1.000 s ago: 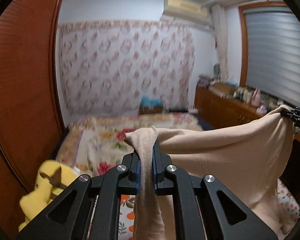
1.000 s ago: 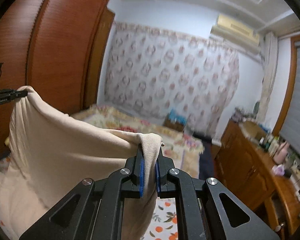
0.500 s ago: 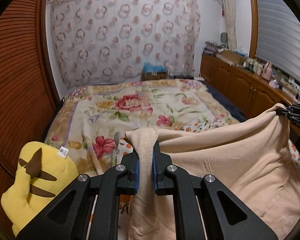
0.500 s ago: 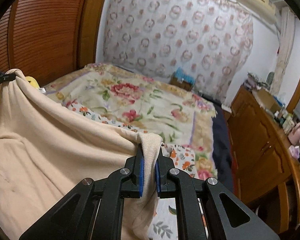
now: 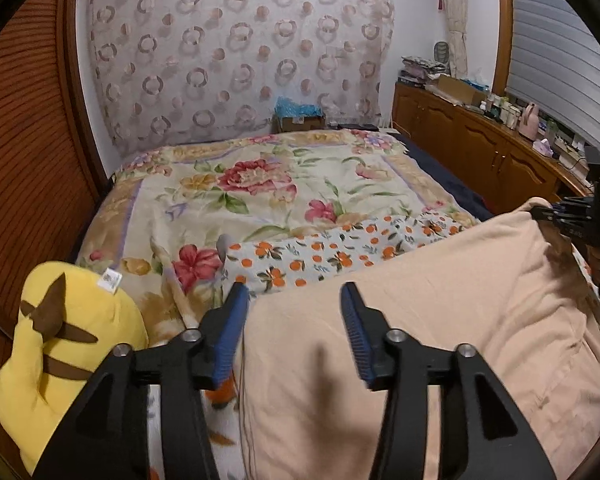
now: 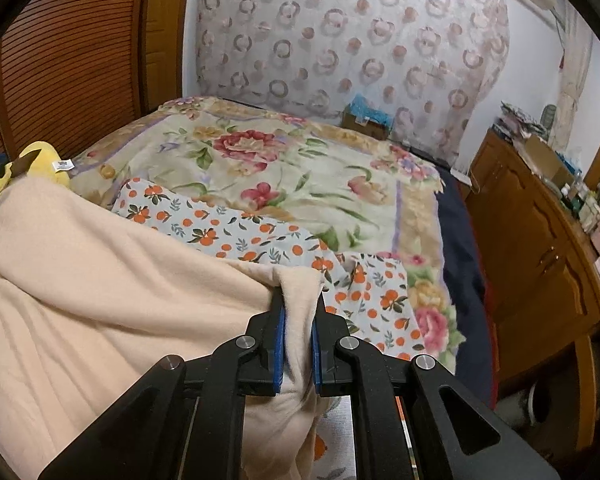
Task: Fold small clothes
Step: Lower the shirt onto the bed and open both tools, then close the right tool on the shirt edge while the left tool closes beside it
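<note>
The peach garment (image 5: 440,320) lay spread on the bed (image 5: 260,200) over an orange-print cloth (image 5: 340,252). The left gripper (image 5: 294,300) had just been opening, its jaws apart above the fabric, gripping nothing. The right gripper (image 6: 298,312) clenched the garment's corner.

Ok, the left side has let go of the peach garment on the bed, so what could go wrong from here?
Risks as I judge them:
1. The right gripper still pinches a bunched corner of the peach garment; pulling could drag it askew.
2. The left gripper, jaws just opened, hovers over loose cloth and may snag it.
3. Creases may get folded in.
</note>
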